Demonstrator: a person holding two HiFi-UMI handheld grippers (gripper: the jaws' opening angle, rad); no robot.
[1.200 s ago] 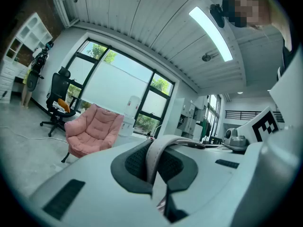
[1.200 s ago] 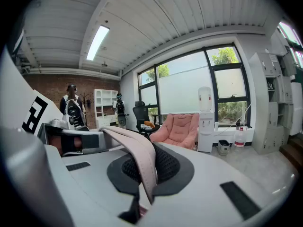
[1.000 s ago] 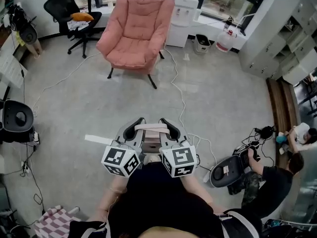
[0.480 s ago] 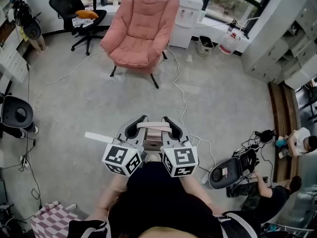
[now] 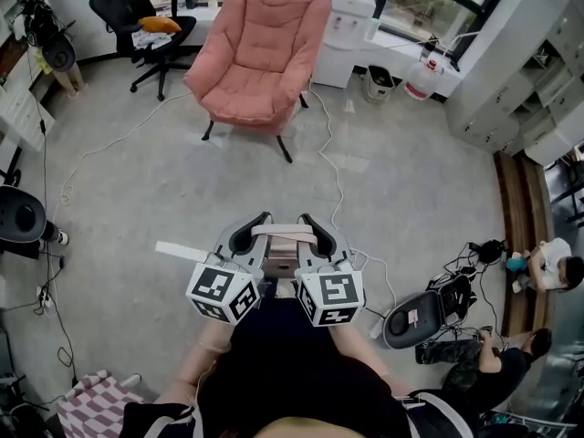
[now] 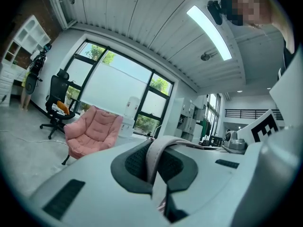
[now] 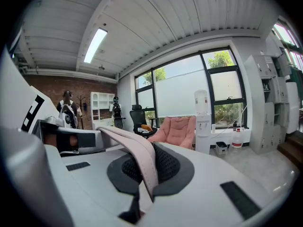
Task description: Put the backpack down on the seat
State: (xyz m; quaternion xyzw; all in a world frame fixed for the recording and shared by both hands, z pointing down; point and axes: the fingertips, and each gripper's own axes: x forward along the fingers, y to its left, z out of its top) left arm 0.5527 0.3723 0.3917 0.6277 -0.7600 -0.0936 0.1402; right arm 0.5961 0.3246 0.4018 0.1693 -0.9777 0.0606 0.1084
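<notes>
A pink strap [image 5: 280, 233] of the backpack runs across between my two grippers, held low in front of the person's body. My left gripper [image 5: 245, 236] is shut on its left end, and the strap [image 6: 158, 149] arches over the closed jaws. My right gripper [image 5: 317, 234] is shut on the right end, with the strap [image 7: 138, 153] draped across its jaws. The backpack's body is hidden under the grippers. The seat, a pink padded armchair [image 5: 260, 55], stands well ahead on the grey floor, also as the armchair [image 6: 93, 132] and the armchair [image 7: 177, 129].
A black office chair [image 5: 137, 24] stands left of the armchair, a white water dispenser [image 5: 345, 24] right of it. Cables [image 5: 333, 167] trail over the floor ahead. A round grey device [image 5: 415, 318] and a seated person [image 5: 555, 263] are at the right, a black stool [image 5: 18, 215] at the left.
The head view has shifted slightly, so the armchair sits a little further right in the picture. Both grippers stay side by side, shut on the strap.
</notes>
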